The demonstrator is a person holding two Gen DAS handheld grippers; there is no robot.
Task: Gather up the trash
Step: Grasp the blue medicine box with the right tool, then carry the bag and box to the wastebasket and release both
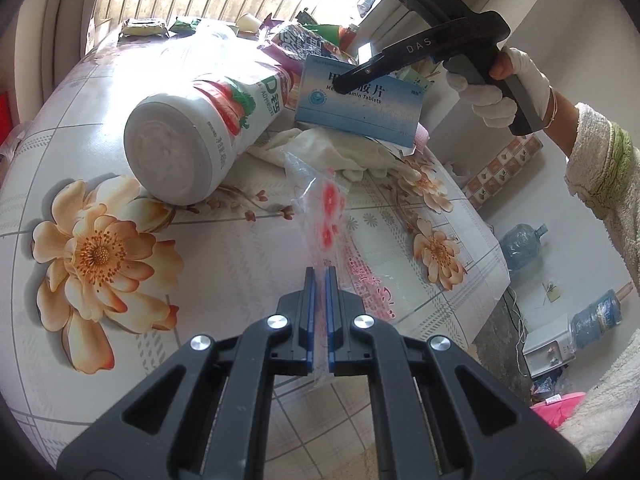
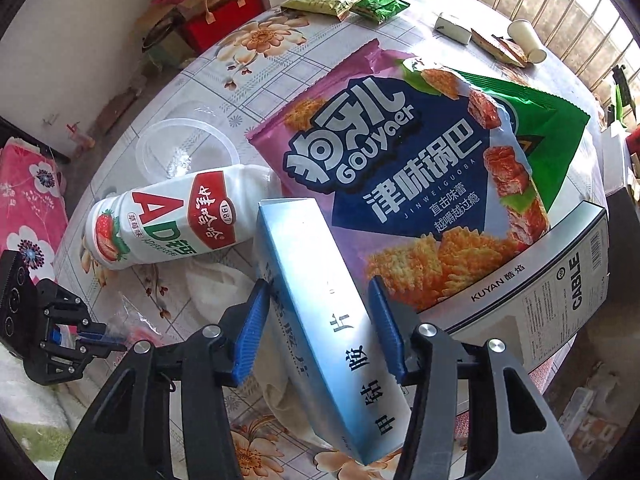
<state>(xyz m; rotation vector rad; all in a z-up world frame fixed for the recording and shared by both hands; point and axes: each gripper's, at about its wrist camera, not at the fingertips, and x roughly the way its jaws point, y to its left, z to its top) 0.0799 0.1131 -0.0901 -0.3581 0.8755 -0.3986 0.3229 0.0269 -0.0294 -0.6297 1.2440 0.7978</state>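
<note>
The left claw (image 1: 319, 276) is clenched on the edge of a thin clear plastic bag (image 1: 328, 208) that lies on the desk (image 1: 208, 256). The blue tablet box (image 2: 320, 280) stands tilted between the blue pads of the right claw (image 2: 320, 322), its long axis running away from the claw. The pads appear not to press it, so I judge this claw is released and nearer to it.

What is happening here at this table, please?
A person is clearing trash off a flowered table with a hand-held gripper in each hand. The left gripper is shut on a thin clear plastic bag with red print. The right gripper, held by a gloved hand, has a blue tablet box between its fingers, which do not visibly press on it. A yogurt bottle lies on its side, and a snack bag is not yet collected.
</note>
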